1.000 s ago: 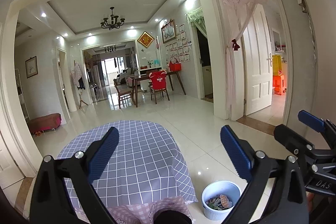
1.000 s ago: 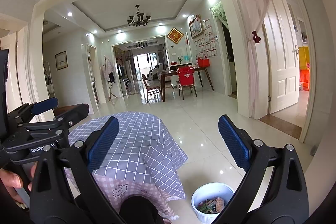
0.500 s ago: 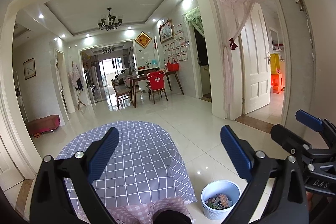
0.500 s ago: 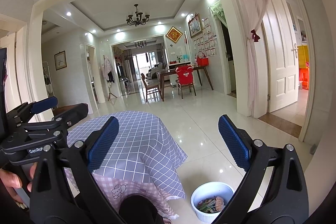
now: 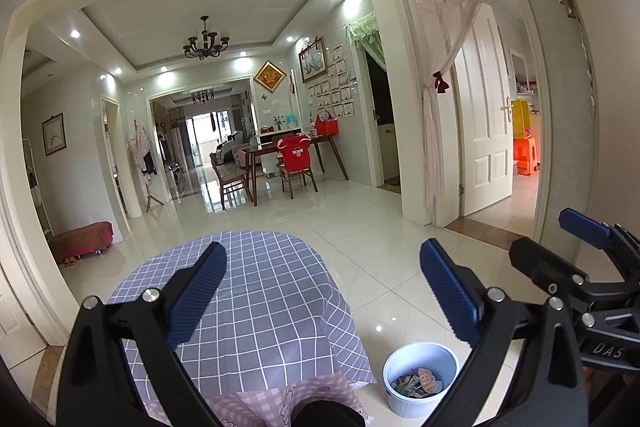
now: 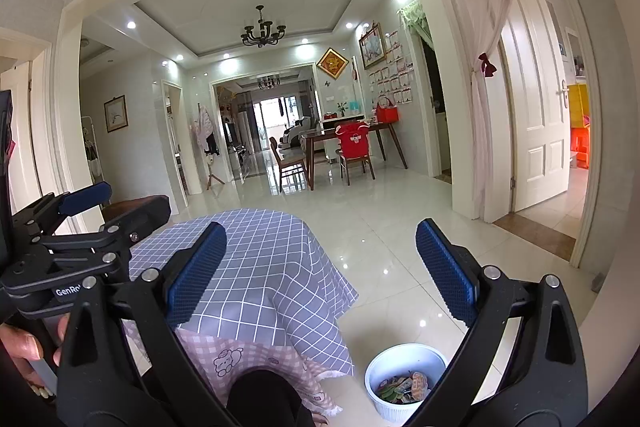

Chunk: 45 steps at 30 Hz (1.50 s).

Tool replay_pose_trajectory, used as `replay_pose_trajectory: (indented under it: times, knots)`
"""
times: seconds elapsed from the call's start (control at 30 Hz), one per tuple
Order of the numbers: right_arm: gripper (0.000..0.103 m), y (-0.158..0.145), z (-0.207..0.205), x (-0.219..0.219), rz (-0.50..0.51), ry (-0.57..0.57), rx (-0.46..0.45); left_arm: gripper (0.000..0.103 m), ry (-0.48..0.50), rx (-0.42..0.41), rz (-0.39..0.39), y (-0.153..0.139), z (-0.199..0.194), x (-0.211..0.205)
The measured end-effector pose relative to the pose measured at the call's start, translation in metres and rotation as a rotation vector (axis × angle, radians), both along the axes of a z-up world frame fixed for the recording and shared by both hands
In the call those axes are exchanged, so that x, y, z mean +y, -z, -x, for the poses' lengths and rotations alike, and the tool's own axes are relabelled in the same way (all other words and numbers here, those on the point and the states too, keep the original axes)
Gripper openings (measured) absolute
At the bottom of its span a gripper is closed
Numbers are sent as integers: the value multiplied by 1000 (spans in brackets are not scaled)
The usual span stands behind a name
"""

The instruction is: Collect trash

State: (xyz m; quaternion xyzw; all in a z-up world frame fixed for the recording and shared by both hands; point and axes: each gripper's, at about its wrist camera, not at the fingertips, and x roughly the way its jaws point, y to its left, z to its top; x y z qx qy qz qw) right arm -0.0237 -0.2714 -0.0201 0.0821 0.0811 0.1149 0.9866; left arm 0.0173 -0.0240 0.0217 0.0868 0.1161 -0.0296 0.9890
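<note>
Both grippers are held high, level, looking across the room; neither holds anything. Left gripper [image 5: 322, 289]: its blue ribbed fingers [image 5: 196, 293] are spread wide, nothing between them. Below and ahead of it, a low round desk under a grey-blue cloth with a white grid [image 5: 256, 299], with a pink checked cloth [image 5: 260, 401] beneath it at the near edge; no loose trash is visible on the cloth. A dark rounded shape [image 5: 328, 414] at the bottom edge cannot be identified. On the glossy white tiled floor [image 5: 360, 223], just right of the desk's hanging cloth, stands a white ribbed plastic bin [image 5: 420, 359], already holding crumpled wrappers and scraps [image 5: 418, 381]. Right gripper [image 6: 320, 273]: blue fingers [image 6: 446, 271] equally spread, empty. The bin sits low and to the right in both views, under the right-hand finger in each; round, so no long axis to align to. Judgement: the right gripper is the nearer to the bin, and it lies down and slightly right of its fingers. No trash still to be gathered shows in either view, so collection looks finished or close to it; any further piece would call for tipping the grippers down toward the desk or floor first.
</note>
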Motion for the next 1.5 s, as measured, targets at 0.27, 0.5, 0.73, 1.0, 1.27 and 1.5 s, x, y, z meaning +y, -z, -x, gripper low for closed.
replay_pose_trajectory:
  times: [0.27,0.5,0.73,1.0,1.27,1.5]
  knots:
    - [94,1,-1,0,-1,1,4,95,1,0,-1,0,0,0]
    - [94,0,0,0,-1,1,4,95,3,-1,-1,0,0,0]
    - [94,0,0,0,-1,1,4,95,3,0,-2,0,0,-1]
    - [94,2,2,0,-2,2,6,95,4,6,-3,5,1,-1]
    - [94,-1,1,4,-1,3,8,95,6,5,-5,6,1,-1]
    - [94,-2,1,3,-1,4,9,95,7,6,-5,6,1,-2]
